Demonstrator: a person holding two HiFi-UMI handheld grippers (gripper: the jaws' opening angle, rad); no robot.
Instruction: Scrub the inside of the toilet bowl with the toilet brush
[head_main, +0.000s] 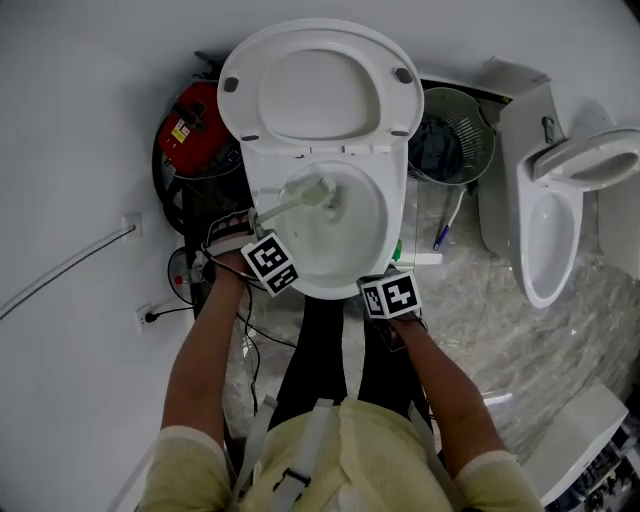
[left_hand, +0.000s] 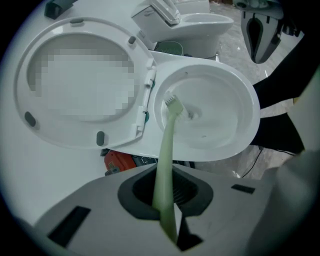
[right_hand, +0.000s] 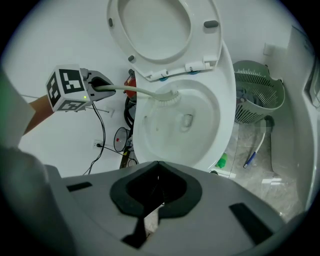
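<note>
Clamping left tongs (left_hand: 167, 215) on the toilet brush (head_main: 300, 197) to angle its bristles down inside the toilet bowl (head_main: 370, 215) near the back wall, right tongs (right_hand: 156, 172) closed on nothing (parked by the front rim, probably for room).

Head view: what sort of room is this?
Likely a bathroom, perhaps a test room: an open toilet with a toilet brush inside, a second toilet nearby, a mesh basket between them.
</note>
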